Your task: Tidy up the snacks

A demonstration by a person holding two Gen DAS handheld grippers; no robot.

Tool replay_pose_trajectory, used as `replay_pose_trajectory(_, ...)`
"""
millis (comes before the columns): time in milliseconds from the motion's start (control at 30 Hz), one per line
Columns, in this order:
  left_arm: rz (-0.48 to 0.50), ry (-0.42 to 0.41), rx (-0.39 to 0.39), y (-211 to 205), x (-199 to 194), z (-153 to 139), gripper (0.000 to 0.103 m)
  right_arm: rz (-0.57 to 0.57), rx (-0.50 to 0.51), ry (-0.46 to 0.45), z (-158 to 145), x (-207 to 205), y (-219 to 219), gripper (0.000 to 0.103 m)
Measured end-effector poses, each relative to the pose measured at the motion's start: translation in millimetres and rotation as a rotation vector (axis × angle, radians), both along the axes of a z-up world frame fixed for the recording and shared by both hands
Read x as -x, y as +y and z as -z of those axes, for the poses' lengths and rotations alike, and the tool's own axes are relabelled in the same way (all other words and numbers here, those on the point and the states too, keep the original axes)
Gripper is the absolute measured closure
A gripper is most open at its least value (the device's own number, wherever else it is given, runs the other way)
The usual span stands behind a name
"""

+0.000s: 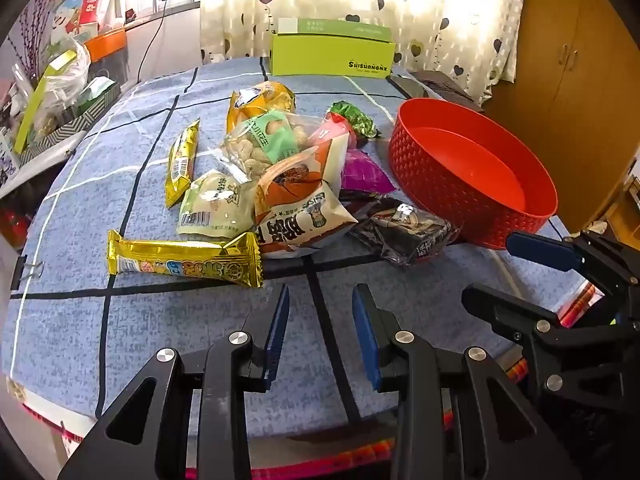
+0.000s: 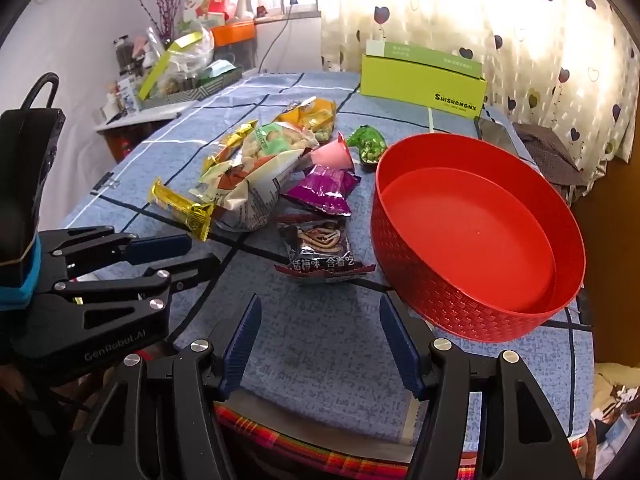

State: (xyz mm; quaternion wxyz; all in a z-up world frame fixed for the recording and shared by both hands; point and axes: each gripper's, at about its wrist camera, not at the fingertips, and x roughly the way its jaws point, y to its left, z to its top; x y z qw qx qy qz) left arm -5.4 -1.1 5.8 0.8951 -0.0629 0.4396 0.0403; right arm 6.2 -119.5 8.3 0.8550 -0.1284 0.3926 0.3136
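The green box (image 2: 424, 80) at the far edge of the table carries the word "SHISHANGNX" on its front. The left gripper (image 2: 160, 256), seen from the right wrist, carries "GenRobot.AI" on its body. The dark packet (image 2: 318, 248) carries Chinese characters.

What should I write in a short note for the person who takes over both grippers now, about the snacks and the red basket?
Left gripper: open, empty, over the blue cloth in front of the snack pile.
Right gripper: open, empty, near the red basket.
Snacks: all lie on the cloth, left of the basket. The dark packet is nearest the basket; the purple packet and green packet lie behind it; a gold bar lies at the front of the pile.
Done: nothing yet; the basket holds no snacks.
Left: probably move every packet into the basket, perhaps starting with the dark one.
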Motion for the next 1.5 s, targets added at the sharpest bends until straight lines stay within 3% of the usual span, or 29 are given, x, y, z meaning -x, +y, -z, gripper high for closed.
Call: replay_pose_trajectory(1500,-0.022,-0.016,0.011,10,10,5,0.069,-0.024,-0.002,0.004,1,0,9,0.042)
